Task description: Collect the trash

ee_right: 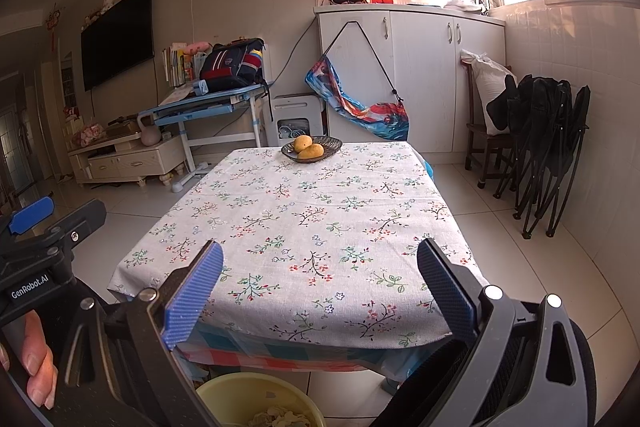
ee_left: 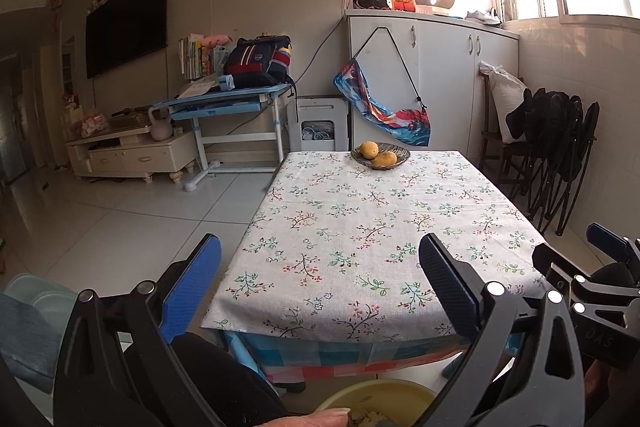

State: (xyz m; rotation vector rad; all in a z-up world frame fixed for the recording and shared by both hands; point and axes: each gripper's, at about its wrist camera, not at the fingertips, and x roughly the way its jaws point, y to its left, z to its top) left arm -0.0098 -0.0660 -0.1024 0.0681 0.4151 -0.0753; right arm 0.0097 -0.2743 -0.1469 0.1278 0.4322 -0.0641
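At the far left a black flat television [ee_right: 117, 35] hung on the beige wall, with a blue-and-white adjustable desk [ee_right: 208, 103] to its right carrying a dark striped backpack [ee_right: 234, 65]; nearer the middle stood the table under a white floral-print tablecloth [ee_right: 304, 227], its cloth bare apart from a dark shallow dish [ee_right: 330, 143] at the far edge with two yellow fruits [ee_right: 307, 149] lying in it, touching one another; the left gripper [ee_left: 320, 287] hovered above the near left corner of the table, its blue-padded fingers [ee_left: 192, 291] spread wide with nothing between them; close beside it the right gripper [ee_right: 320, 291] hung over the near edge of the cloth, its own fingers likewise parted and holding nothing; below the near edge of the table, down between the two tools, sat a round pale-yellow plastic bin [ee_right: 256, 397] with crumpled pale scraps of trash [ee_right: 280, 418] lying in it; to the right stood tall white cupboards [ee_right: 420, 67] beneath the bright window, and at the far right a set of folded black chairs [ee_right: 548, 147] leaned against the white tiled wall.
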